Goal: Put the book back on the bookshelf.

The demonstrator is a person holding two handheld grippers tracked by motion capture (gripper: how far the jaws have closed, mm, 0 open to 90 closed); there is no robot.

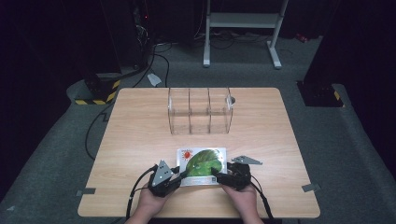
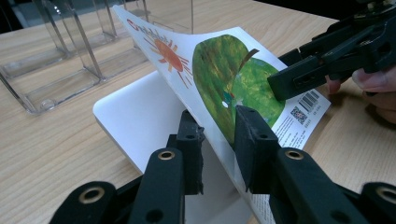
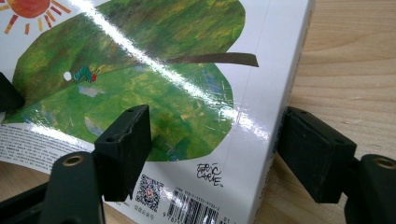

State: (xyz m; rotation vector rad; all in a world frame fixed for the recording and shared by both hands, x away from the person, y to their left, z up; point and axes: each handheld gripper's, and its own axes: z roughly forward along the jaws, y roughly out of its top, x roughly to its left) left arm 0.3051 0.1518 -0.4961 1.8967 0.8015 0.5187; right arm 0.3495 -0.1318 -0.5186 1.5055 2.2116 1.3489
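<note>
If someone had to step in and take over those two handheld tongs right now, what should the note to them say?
Left tongs: closed on the lifted cover of the picture book, peeling it up off the white page beneath.
Right tongs: open, straddling the book's spine corner near the barcode, not pinching.
Book lies at the near edge of the table; clear divided rack stands empty behind it.
Done: cover raised.
Left: probably get a firm hold and stand the book in the rack.

Dark room, grey carpet (image 1: 355, 140), metal stand (image 1: 243, 21)
</note>
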